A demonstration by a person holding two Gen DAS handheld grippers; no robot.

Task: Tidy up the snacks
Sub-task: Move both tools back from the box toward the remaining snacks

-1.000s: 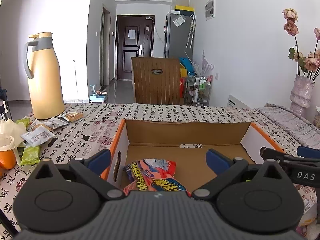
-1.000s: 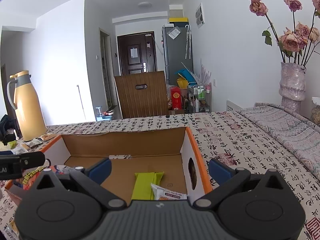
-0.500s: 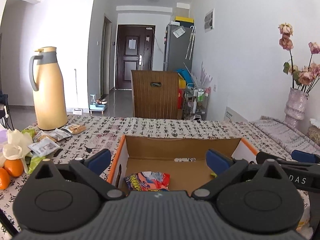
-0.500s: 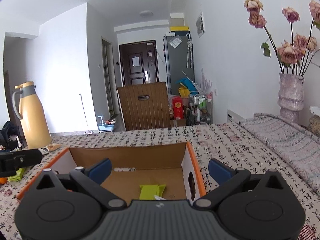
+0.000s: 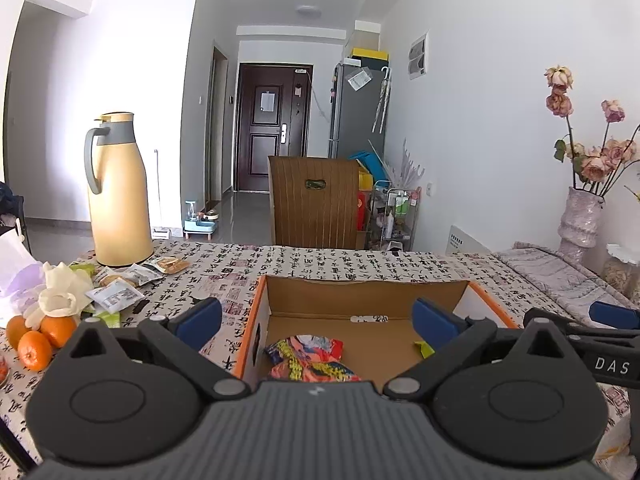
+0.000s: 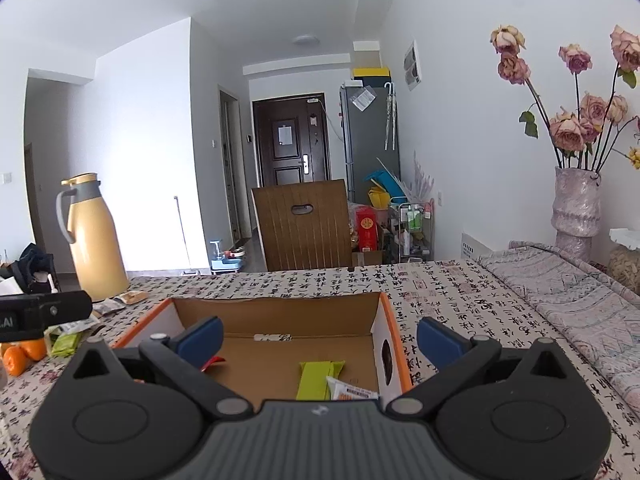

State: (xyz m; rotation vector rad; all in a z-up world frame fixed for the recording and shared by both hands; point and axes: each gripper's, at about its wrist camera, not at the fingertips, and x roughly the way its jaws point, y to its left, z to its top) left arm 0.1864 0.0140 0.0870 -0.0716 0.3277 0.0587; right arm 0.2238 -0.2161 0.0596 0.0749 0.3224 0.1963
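An open cardboard box (image 5: 366,294) with orange edges sits on the patterned tablecloth; it also shows in the right wrist view (image 6: 276,312). Inside lie a colourful red snack bag (image 5: 310,358), a green packet (image 6: 318,378) and a white-orange packet (image 6: 350,391). My left gripper (image 5: 318,316) is open and empty, above the box's near left side. My right gripper (image 6: 320,336) is open and empty, above the box's near right side. Several loose snack packets (image 5: 120,282) lie left of the box.
A yellow thermos jug (image 5: 118,192) stands at the far left. Oranges (image 5: 36,340) and a white bag (image 5: 16,276) sit at the left edge. A vase of dried roses (image 6: 576,200) stands at the right on a folded cloth (image 6: 580,296). A wooden chair back (image 5: 314,202) stands behind the table.
Both grippers have risen and drawn back from the box, so it looks smaller and lower. Both stay open and empty. The snacks in the box have not moved.
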